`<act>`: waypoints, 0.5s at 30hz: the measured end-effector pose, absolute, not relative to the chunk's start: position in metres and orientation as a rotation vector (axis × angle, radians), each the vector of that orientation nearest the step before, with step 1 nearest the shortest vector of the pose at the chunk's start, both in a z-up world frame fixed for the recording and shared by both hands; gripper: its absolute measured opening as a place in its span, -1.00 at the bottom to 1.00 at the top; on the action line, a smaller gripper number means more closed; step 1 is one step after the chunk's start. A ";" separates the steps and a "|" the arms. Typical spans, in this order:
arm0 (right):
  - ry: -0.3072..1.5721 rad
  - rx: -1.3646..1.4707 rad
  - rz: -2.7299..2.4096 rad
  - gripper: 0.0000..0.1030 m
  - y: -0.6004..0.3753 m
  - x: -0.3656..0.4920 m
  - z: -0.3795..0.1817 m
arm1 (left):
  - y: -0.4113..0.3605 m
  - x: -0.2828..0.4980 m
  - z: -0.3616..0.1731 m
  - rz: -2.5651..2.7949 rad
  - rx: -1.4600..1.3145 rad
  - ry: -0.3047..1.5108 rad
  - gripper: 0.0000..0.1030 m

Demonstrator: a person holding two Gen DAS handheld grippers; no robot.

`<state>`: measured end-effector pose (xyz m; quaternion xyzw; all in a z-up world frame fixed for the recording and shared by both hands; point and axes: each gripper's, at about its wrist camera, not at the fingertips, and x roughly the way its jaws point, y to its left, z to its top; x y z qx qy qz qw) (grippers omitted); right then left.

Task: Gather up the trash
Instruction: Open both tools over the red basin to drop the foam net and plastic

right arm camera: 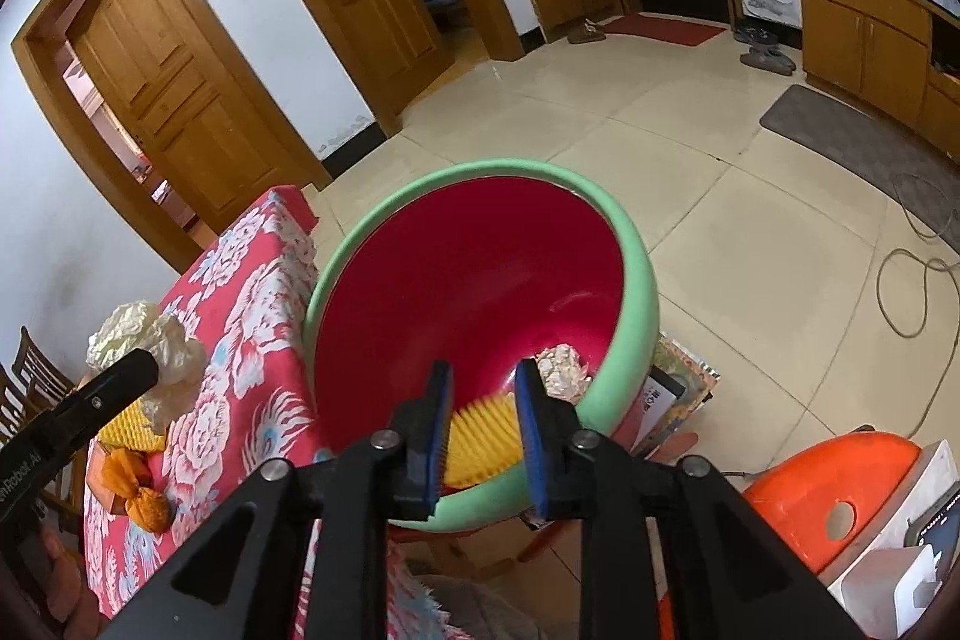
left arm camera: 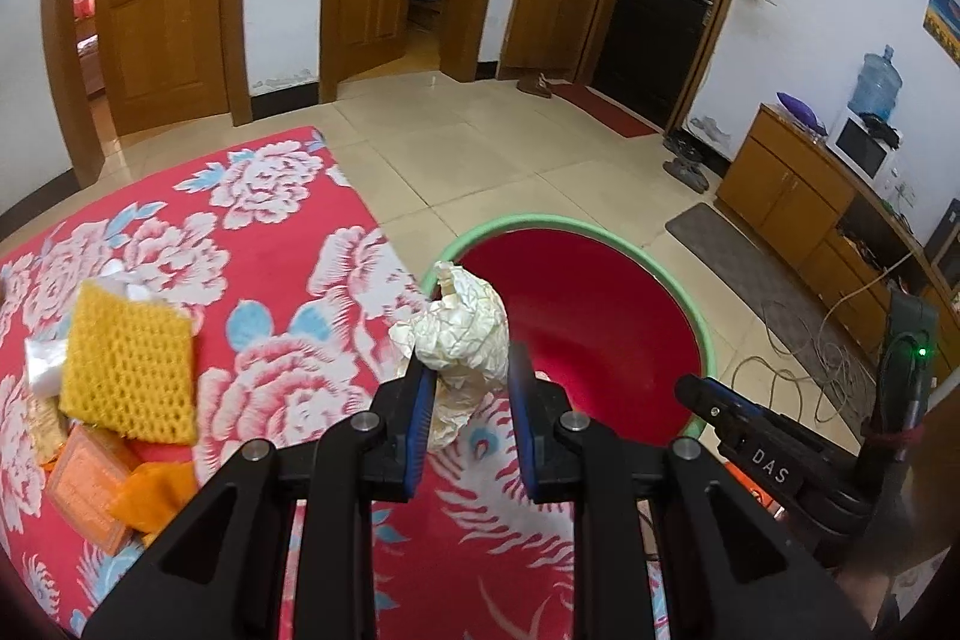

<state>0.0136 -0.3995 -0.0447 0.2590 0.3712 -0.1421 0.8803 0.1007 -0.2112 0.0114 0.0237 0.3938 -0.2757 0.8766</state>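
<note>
My left gripper (left arm camera: 465, 382) is shut on a crumpled white paper ball (left arm camera: 462, 328), held above the table's edge beside the basin. The basin, red inside with a green rim (left arm camera: 540, 220), stands just right of the floral red tablecloth (left arm camera: 270, 280). In the right wrist view my right gripper (right arm camera: 483, 400) hangs over the basin rim (right arm camera: 630, 292), jaws apart. A blurred yellow piece (right arm camera: 480, 442) shows just below the gap, inside the basin and free of the pads. A crumpled paper wad (right arm camera: 561, 370) lies in the basin. The held paper ball (right arm camera: 144, 334) appears at the left.
On the table lie a yellow knitted cloth (left arm camera: 129, 370), an orange packet (left arm camera: 90, 484) and an orange pouch (right arm camera: 141, 496). An orange stool (right arm camera: 834, 490) stands to the right of the basin. Cables (right arm camera: 906, 280) trail over the tiled floor; wooden cabinets (left arm camera: 780, 196) line the right wall.
</note>
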 end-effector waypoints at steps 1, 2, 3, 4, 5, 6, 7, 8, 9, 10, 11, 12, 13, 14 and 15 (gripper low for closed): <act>0.771 0.541 -0.299 -0.47 -0.401 0.013 -0.044 | -0.215 0.102 0.010 -0.581 0.057 0.824 -0.55; 0.767 0.544 -0.299 -0.41 -0.402 0.012 -0.044 | -0.219 0.103 0.008 -0.585 0.065 0.826 -0.55; 0.767 0.552 -0.293 -0.21 -0.403 0.011 -0.044 | -0.223 0.105 0.007 -0.587 0.075 0.829 -0.55; 0.768 0.559 -0.289 -0.02 -0.405 0.011 -0.044 | -0.227 0.107 0.004 -0.590 0.086 0.833 -0.55; 0.768 0.565 -0.291 0.00 -0.407 0.011 -0.044 | -0.232 0.110 0.002 -0.594 0.093 0.838 -0.55; 0.770 0.566 -0.298 0.01 -0.409 0.011 -0.044 | -0.236 0.112 0.000 -0.600 0.096 0.844 -0.55; 0.773 0.567 -0.307 0.01 -0.411 0.011 -0.045 | -0.239 0.115 -0.001 -0.607 0.095 0.847 -0.55; 0.775 0.571 -0.314 0.02 -0.412 0.010 -0.046 | -0.241 0.116 -0.002 -0.609 0.094 0.848 -0.45; 0.775 0.579 -0.317 0.07 -0.414 0.009 -0.046 | -0.244 0.118 -0.003 -0.613 0.093 0.849 -0.26; 0.774 0.584 -0.320 0.12 -0.416 0.008 -0.047 | -0.246 0.118 -0.003 -0.607 0.095 0.848 -0.14; 0.773 0.587 -0.328 0.13 -0.418 0.007 -0.047 | -0.248 0.119 -0.004 -0.598 0.099 0.844 0.07; 0.773 0.589 -0.334 0.14 -0.419 0.007 -0.048 | -0.248 0.118 -0.004 -0.585 0.103 0.835 0.16; 0.774 0.592 -0.337 0.14 -0.420 0.008 -0.048 | -0.249 0.118 -0.003 -0.581 0.105 0.829 0.17; 0.775 0.598 -0.338 0.14 -0.421 0.008 -0.048 | -0.249 0.118 -0.003 -0.580 0.106 0.825 0.17; 0.775 0.602 -0.340 0.14 -0.422 0.007 -0.049 | -0.248 0.117 -0.003 -0.580 0.106 0.826 0.17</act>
